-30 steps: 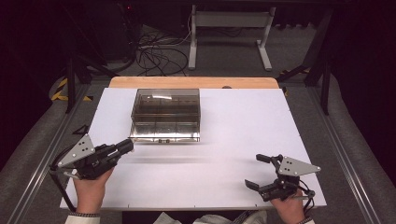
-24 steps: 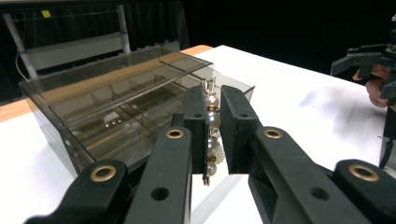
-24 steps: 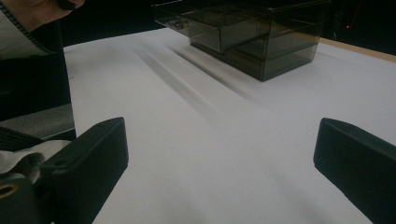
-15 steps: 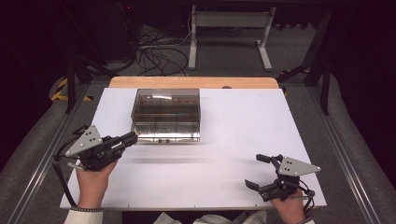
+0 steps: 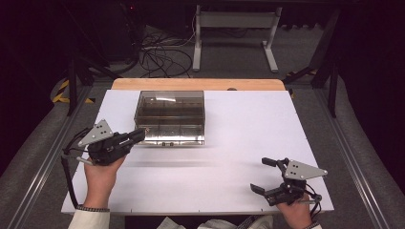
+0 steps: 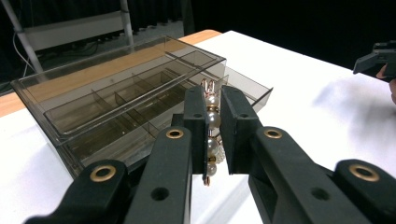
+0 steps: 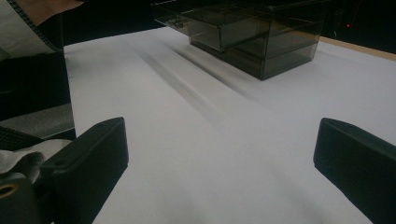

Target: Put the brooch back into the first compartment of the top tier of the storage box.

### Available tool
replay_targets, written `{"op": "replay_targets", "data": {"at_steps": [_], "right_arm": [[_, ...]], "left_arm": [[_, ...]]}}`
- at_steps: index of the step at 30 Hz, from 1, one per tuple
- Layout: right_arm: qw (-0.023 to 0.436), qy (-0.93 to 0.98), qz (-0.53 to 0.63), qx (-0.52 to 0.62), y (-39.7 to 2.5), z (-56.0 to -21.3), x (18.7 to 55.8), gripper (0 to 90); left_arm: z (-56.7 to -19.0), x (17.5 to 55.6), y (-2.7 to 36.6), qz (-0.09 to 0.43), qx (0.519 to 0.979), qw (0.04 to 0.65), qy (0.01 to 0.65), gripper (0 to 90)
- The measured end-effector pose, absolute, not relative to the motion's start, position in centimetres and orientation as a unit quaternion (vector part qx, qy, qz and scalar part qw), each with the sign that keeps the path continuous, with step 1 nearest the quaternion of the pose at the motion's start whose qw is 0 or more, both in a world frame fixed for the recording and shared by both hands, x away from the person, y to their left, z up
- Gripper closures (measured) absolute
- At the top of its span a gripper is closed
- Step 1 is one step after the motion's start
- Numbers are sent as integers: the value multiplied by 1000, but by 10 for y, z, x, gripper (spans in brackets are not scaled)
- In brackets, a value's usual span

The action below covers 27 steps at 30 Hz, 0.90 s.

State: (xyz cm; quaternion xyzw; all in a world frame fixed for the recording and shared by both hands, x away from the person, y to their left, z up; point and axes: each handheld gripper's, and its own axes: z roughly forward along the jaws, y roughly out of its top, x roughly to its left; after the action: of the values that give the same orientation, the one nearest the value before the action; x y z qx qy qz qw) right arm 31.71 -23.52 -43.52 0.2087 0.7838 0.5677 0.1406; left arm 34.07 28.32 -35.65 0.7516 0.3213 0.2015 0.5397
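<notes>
At the near edge of the white table (image 5: 229,162), at about five o'clock in the high view, the right gripper (image 5: 268,176) is rested on the surface with its jaws spread wide and nothing between them. At about nine o'clock, the left gripper (image 5: 138,136) is held just above the table, its jaws closed on a pearl earring (image 6: 211,135); in the left gripper view, a short string of pale beads with a rose-gold clasp is seen pinched upright between the two black pads. Just beyond the jaw tips, toward twelve o'clock, a smoky transparent organiser box (image 5: 170,117) is placed, and its lower drawer (image 6: 140,128) is seen pulled partly out, divided into small compartments that appear empty. At the far edge, a strip of bare wood (image 5: 198,84) is left uncovered.

The carrying step is judged to be in hand: the earring is gripped and brought up to the box. Next, the jaws should be advanced over one open compartment, lowered slightly, and parted so that the earring is dropped inside rather than onto a divider or the drawer's front wall.
</notes>
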Motion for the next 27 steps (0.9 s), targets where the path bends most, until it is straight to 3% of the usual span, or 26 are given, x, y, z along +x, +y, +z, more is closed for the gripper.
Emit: {"op": "replay_targets", "data": {"at_steps": [27], "right_arm": [[138,786,565,208,-234,-436,319,40]], "left_arm": [[-371,386,278,214,757,505,356,818]]}}
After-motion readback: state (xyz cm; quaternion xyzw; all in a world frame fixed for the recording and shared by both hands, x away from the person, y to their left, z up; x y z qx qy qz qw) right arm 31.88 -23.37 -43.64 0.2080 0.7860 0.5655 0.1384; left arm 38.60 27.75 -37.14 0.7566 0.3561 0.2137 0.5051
